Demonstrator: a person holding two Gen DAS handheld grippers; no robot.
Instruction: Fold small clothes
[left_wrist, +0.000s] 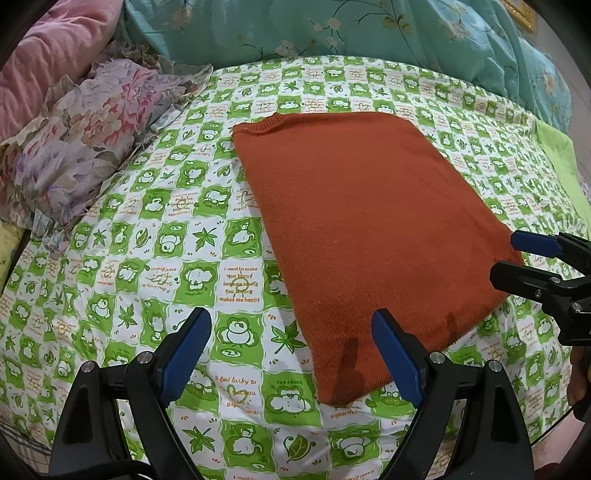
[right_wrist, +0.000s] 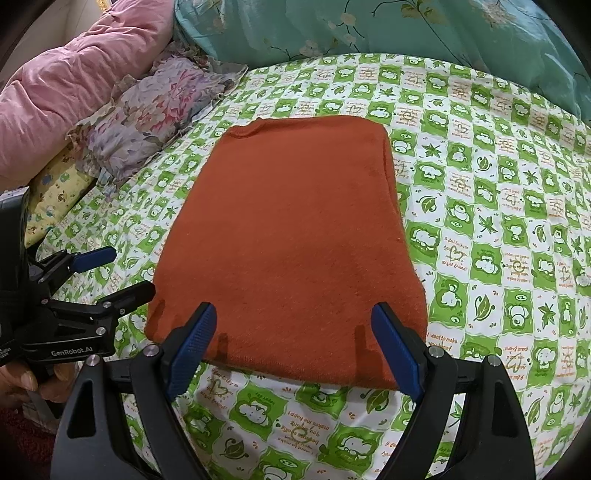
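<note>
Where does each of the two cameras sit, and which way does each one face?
Left wrist view: on the left gripper, looking forward over the orange sweater's near left corner; the right gripper shows at right.
Right wrist view: on the right gripper, facing the sweater's near edge; the left gripper and a hand show at left.
Shared: sweater, green checked sheet, floral pillow, teal quilt.

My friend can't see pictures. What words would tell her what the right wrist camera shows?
An orange-brown knitted garment, folded into a flat rectangle, lies on a bed sheet of green and white cartoon squares. The open right hand-held gripper hovers over its near edge, and the open left hand-held gripper sits at the left. Pillows and a teal quilt lie behind.
</note>
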